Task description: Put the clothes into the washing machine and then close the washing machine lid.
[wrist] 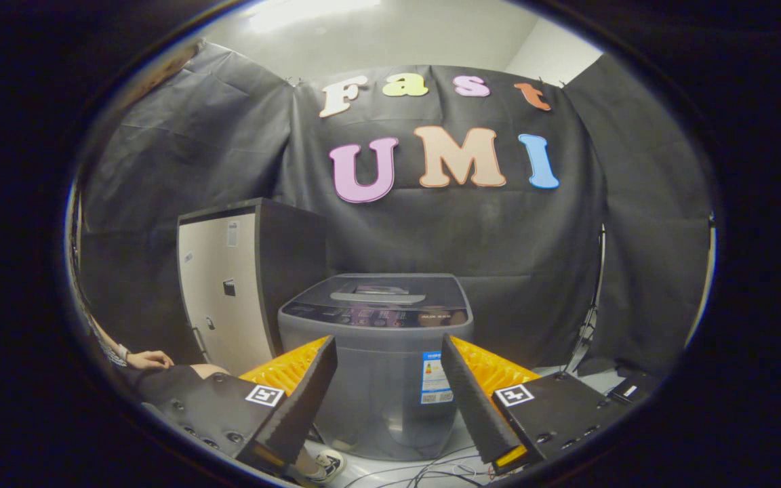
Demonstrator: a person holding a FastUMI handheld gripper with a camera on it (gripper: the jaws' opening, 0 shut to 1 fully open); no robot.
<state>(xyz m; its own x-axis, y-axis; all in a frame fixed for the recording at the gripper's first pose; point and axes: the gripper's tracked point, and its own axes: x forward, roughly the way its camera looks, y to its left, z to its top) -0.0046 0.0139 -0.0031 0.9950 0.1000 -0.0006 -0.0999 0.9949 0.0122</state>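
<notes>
The washer (375, 366) stands beyond the spread tongs (388, 352), lid (377, 293) down; a cabinet (228, 291) behind-left of it.

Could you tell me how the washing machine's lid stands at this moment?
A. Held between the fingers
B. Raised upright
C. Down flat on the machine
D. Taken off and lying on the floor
C: the lid lies flat on top of the washing machine, which stands beyond the open gripper, its fingers spread apart and holding nothing.
</notes>
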